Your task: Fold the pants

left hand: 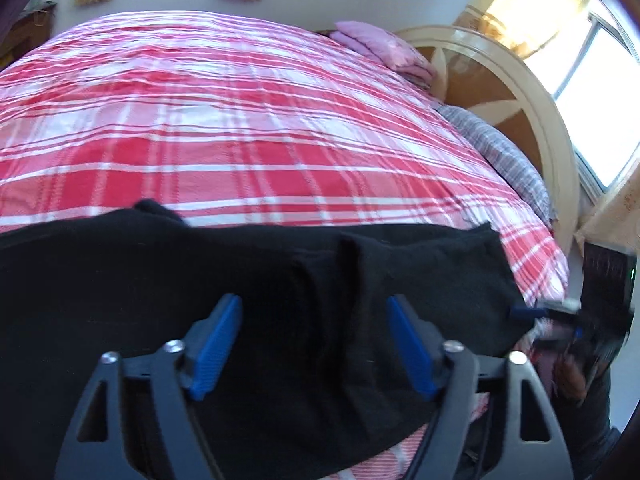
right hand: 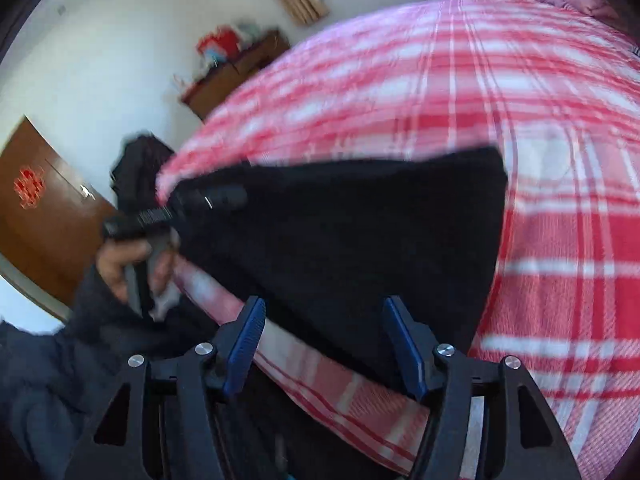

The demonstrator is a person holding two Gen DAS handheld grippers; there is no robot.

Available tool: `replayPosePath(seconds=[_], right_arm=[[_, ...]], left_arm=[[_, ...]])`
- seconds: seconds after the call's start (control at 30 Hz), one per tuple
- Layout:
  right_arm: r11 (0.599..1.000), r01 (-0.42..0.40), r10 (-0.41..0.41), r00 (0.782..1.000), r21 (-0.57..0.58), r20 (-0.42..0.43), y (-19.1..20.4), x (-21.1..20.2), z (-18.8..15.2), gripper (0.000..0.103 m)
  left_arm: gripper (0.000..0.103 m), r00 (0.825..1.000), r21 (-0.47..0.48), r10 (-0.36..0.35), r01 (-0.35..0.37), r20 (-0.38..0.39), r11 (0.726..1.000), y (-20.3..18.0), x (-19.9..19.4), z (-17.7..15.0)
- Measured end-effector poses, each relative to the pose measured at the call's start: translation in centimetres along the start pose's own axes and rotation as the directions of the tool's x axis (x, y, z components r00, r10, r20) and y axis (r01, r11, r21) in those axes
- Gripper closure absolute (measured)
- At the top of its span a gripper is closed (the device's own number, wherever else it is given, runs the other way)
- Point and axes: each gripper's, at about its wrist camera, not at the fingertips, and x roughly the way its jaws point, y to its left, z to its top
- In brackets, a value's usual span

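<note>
black pants [left hand: 240, 280] are lying on the plaid bed cover [left hand: 240, 120]; left gripper [left hand: 314, 344] and right gripper [right hand: 324, 344] are standing spread, pinching nothing, risking grabbing the cover too.

The black pants [left hand: 240, 280] run off the left wrist view at 9 o'clock, so that end is cut off. The right tool [left hand: 568, 320] at 3 o'clock there is smeared. Right wrist view: the bedspread [right hand: 400, 80] is blurry, and the cabinet [right hand: 236, 72] clutter at 11 is unreadable.

Both grippers are sporting black frames, blue ribbed pads [left hand: 218, 340] and shiny silver screws [right hand: 445, 350]; the person's wearing a dark sleeve [right hand: 44, 360] beside them.
</note>
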Motion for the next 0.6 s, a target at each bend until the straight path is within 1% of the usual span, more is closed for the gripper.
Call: replayPosePath(seconds=[0.07,0.13,0.23,0.27,0.3,0.33,0.37,0.43,0.47,0.5,0.53,0.6], right_arm=[[0.999,-0.025,0.024,0.999,0.025,0.035,-0.4,-0.2,-0.2,0.04],[0.997,-0.046,0.044,0.998,0.056,0.038,-0.3,-0.7,0.8,0.04],[0.995,-0.076,0.065,0.986,0.063,0.151,0.0,-2.2,2.9,0.04],[0.994,-0.076,0.059,0.979,0.082,0.194,-0.4,-2.4,3.9,0.039],[0.992,-0.072,0.048,0.976,0.105,0.211,-0.9,-2.2,4.6,0.038],[0.988,-0.066,0.036,0.975,0.136,0.217,-1.6,-1.8,5.3,0.035],[0.98,-0.058,0.017,0.978,0.192,0.207,-3.1,-0.8,6.2,0.035],[0.956,-0.014,-0.031,0.988,0.294,0.149,-5.5,1.1,6.8,0.035],[0.936,-0.043,-0.007,0.99,0.35,0.139,-6.9,1.7,6.7,0.035],[0.929,-0.075,0.013,0.985,0.363,0.17,-7.1,1.5,6.5,0.035],[0.931,-0.085,0.019,0.983,0.355,0.184,-6.8,0.9,6.5,0.035],[0.941,-0.056,-0.011,0.981,0.334,0.195,-5.9,-0.3,6.5,0.035]], left_arm=[[0.023,1.0,-0.003,0.003,-0.003,-0.002,1.0,0.3,0.2,-0.1],[0.023,1.0,0.011,0.013,-0.013,0.001,1.0,0.1,0.3,-0.1],[0.023,0.999,0.03,0.033,-0.033,0.003,0.999,-0.3,0.4,-0.2],[0.022,0.999,0.039,0.041,-0.041,0.002,0.998,-0.4,0.4,-0.3],[0.022,0.999,0.048,0.046,-0.046,0.002,0.998,-0.5,0.5,-0.3],[0.022,0.999,0.054,0.05,-0.05,0.001,0.997,-0.6,0.5,-0.3],[0.022,0.999,0.058,0.052,-0.052,0.001,0.997,-0.6,0.5,-0.3],[0.022,0.998,0.062,0.056,-0.056,0.0,0.997,-0.6,0.4,-0.4],[0.022,0.998,0.066,0.058,-0.058,-0.001,0.996,-0.6,0.4,-0.4],[0.022,0.998,0.071,0.062,-0.062,-0.003,0.996,-0.6,0.3,-0.4],[0.022,0.998,0.077,0.067,-0.067,-0.002,0.995,-0.7,0.3,-0.4],[0.022,0.996,0.086,0.084,-0.084,0.003,0.993,-0.7,0.1,-0.4]])
